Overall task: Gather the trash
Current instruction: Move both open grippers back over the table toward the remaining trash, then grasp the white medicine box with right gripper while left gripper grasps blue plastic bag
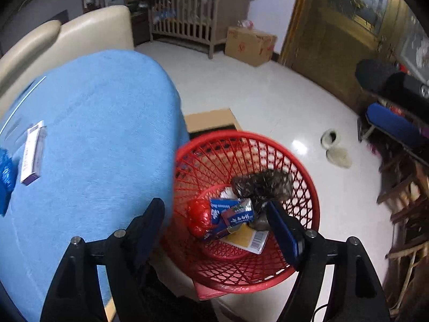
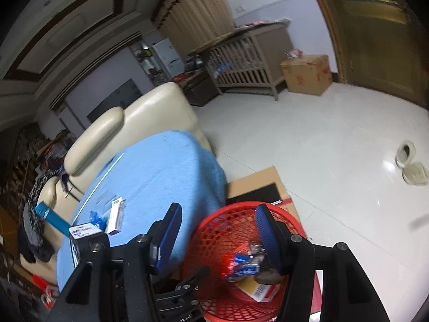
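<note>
A red mesh basket [image 1: 249, 135] stands on the floor beside the blue-covered table [image 1: 107, 134]. Inside lie a red wrapper [image 1: 198, 217], a blue carton [image 1: 236, 213], a yellow and white card [image 1: 249, 238] and a dark crumpled wad [image 1: 262, 185], which is blurred. My left gripper [image 1: 213, 206] hangs open over the basket, holding nothing. My right gripper [image 2: 217, 210] is open and empty above the basket [image 2: 214, 230] and the table edge [image 2: 166, 166]. On the cloth remain a white and purple box [image 1: 33, 153] [image 2: 116, 216] and a crumpled blue wrapper [image 1: 5, 171] [image 2: 96, 218].
A cream sofa [image 2: 150, 112] backs the table. Flat cardboard [image 1: 209, 120] lies under the basket. A cardboard box [image 1: 249, 45] and a wooden crib [image 1: 187, 18] stand by the far wall. Slippers [image 1: 335, 147] lie on the white floor. Wooden furniture [image 1: 402, 187] crowds the right side.
</note>
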`<state>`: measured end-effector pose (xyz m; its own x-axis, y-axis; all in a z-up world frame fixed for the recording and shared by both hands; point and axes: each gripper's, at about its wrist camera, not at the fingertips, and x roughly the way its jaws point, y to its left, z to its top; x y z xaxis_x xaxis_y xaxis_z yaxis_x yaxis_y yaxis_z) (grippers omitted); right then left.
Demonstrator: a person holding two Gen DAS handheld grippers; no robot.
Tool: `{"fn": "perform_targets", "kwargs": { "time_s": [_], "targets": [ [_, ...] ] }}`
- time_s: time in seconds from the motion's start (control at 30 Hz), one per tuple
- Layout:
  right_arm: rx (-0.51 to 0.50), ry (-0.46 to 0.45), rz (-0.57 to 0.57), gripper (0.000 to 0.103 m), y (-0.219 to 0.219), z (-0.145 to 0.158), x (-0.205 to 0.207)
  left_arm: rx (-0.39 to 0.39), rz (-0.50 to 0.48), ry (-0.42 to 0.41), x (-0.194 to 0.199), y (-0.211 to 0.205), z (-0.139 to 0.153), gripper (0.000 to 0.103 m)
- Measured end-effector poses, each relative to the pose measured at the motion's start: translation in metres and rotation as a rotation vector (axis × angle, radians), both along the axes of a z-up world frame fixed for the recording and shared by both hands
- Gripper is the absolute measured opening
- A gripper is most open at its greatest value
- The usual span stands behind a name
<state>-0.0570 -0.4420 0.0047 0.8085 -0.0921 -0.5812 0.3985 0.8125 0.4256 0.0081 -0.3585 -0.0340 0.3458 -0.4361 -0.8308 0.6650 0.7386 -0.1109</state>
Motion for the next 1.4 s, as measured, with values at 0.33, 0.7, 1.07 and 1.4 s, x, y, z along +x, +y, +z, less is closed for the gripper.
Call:
{"fn": "perform_targets", "kwargs": {
  "time_s": [0.33, 0.7, 1.07, 1.4],
  "targets": [
    [-0.058, 0.008, 0.142, 0.061, 0.059, 0.015, 0.026, -0.088, 0.27, -0.107, 0.031, 0.124, 0.035, 0.079],
    [-0.071, 0.134, 0.376, 0.063, 0.151, -0.018, 0.075, -0.067, 0.602, -0.165, 0.04, 0.279, 0.018, 0.079],
    [-0.126, 0.298, 0.531, 0.063, 0.236, -0.064, 0.163, -0.086, 0.668, -0.116, 0.047, 0.334, -0.011, 0.079],
    [-0.188, 0.332, 0.505, 0.063, 0.272, -0.074, 0.267, -0.131, 0.657, -0.104, 0.079, 0.346, -0.01, 0.079]
  ]
}}
